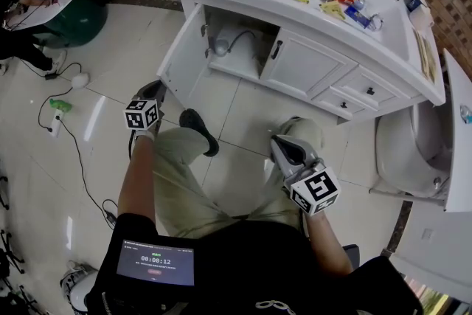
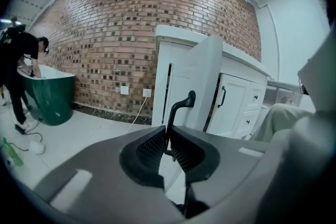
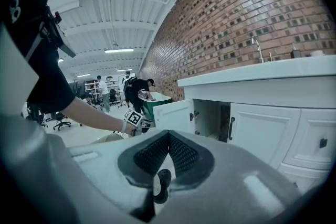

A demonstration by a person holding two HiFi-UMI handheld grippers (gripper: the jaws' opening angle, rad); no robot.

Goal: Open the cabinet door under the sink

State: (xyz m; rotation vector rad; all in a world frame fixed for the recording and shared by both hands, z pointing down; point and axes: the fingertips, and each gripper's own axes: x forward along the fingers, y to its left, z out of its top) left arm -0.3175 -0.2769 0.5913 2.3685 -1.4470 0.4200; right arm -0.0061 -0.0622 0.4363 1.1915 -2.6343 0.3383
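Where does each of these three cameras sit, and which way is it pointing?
Head view: on the person's head, looking steeply down at the sink cabinet and its open door; the legs, left gripper and right gripper show.
Left gripper view: rides the left gripper, facing the open door; its jaws clamp the door handle, a knee at right.
Right gripper view: rides the right gripper, facing the cabinet front; shut jaws and the left forearm show.
Shared: all three see the open door.

Black shirt (image 1: 251, 254), khaki trousers (image 1: 177, 158), grey left tool (image 1: 155, 87), grey right tool (image 1: 280, 144)
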